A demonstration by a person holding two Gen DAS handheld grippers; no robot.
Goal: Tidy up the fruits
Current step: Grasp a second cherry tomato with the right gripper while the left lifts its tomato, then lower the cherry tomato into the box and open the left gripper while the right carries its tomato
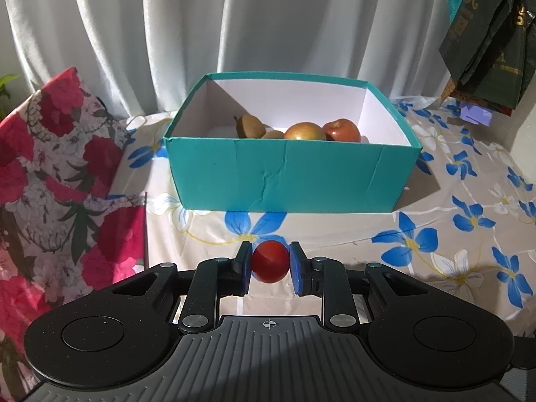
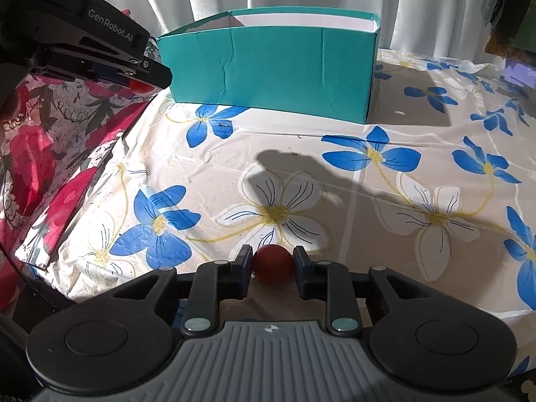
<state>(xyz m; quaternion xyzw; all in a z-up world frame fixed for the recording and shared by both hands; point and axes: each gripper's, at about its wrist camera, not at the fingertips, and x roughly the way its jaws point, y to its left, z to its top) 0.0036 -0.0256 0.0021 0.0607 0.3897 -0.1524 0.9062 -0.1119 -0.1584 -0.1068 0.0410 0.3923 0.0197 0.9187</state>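
Note:
My left gripper (image 1: 270, 263) is shut on a small red fruit (image 1: 270, 261) and holds it above the table, in front of the teal box (image 1: 288, 174). The box holds a kiwi (image 1: 249, 125), an orange-yellow apple (image 1: 305, 131) and a red apple (image 1: 342, 130). My right gripper (image 2: 272, 264) is shut on a second small red fruit (image 2: 272, 263), low over the flowered tablecloth. In the right wrist view the left gripper (image 2: 147, 77) shows at upper left with its red fruit (image 2: 140, 86), near the box's (image 2: 268, 73) left corner.
A flowered tablecloth (image 2: 335, 174) covers the table. A red floral cloth (image 1: 60, 174) lies off the table's left edge. Dark paper bags (image 1: 485, 40) hang at upper right. White curtains (image 1: 234, 16) hang behind the box.

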